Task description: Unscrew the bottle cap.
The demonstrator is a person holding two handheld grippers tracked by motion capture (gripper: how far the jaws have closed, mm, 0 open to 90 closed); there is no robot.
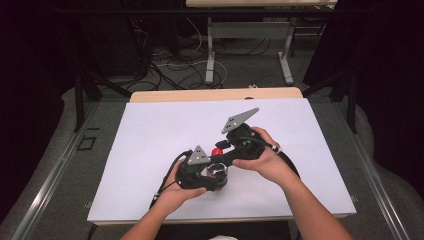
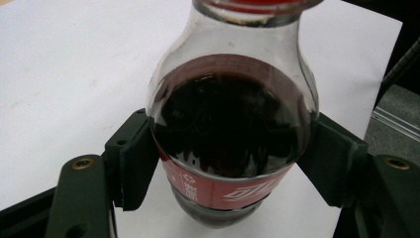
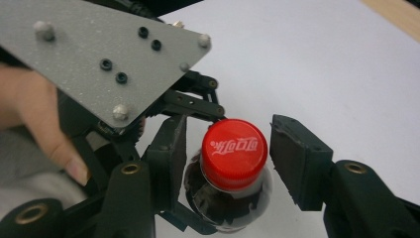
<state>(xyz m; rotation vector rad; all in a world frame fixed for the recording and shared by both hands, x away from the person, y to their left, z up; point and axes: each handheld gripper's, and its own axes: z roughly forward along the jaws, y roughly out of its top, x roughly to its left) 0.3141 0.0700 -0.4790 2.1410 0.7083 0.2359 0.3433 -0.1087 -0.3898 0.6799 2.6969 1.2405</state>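
A small cola bottle (image 2: pixel 230 129) with dark drink and a red label stands on the white sheet (image 1: pixel 150 135). My left gripper (image 2: pixel 233 158) is shut on its body, and both pads (image 2: pixel 138 158) press the sides at label height. In the high view the left gripper (image 1: pixel 216 176) sits just below the middle of the sheet. The bottle's red cap (image 3: pixel 234 148) lies between the jaws of my right gripper (image 3: pixel 235 156). That gripper is open, with a clear gap between the cap and the right-hand pad (image 3: pixel 297 158). From above, the right gripper (image 1: pixel 221 150) reaches the cap (image 1: pixel 217 151) from the right.
The white sheet covers most of a wooden table (image 1: pixel 215 94). Behind it lie floor cables (image 1: pixel 175 65) and the legs of another table (image 1: pixel 210 55). The left gripper's grey plate (image 3: pixel 109 54) and a hand (image 3: pixel 29 109) crowd the left of the right gripper view.
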